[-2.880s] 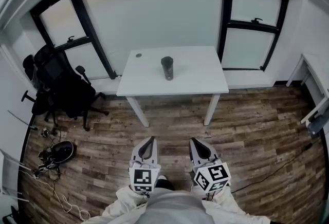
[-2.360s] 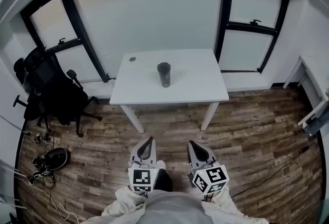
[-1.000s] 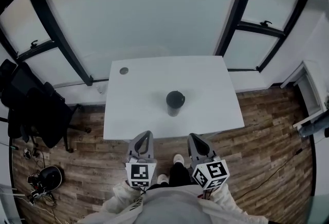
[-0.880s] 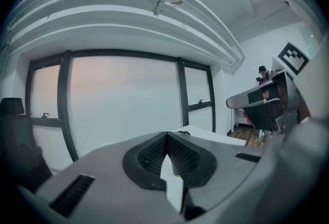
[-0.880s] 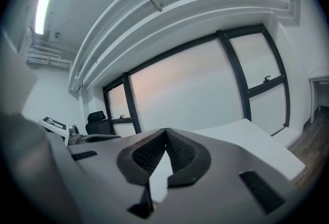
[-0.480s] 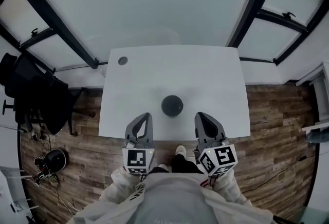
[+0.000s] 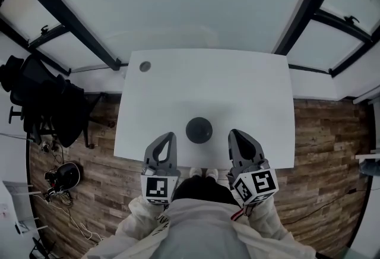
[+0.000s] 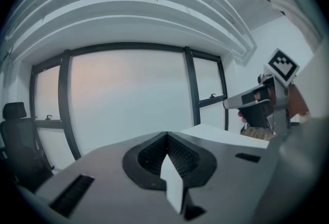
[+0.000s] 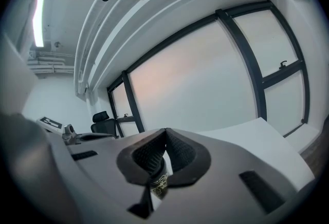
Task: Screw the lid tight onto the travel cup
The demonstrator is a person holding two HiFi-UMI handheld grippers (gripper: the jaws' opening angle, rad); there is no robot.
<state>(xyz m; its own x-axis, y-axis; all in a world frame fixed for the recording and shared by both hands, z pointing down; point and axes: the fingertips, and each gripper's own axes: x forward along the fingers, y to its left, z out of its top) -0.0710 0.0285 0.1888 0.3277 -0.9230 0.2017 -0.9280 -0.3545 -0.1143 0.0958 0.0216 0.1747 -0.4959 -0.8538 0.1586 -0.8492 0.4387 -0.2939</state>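
My left gripper point(image 7: 169, 135) and right gripper point(image 7: 233, 133) flanked the travel cup point(image 7: 199, 130); fingers pinched shut, empty; I judged both needed opening wide before closing in on it.

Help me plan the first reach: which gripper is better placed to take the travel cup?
Right, probably. The left gripper and right gripper, both shut, flank the travel cup about equally, but only the right gripper view shows the cup ahead past its jaws.
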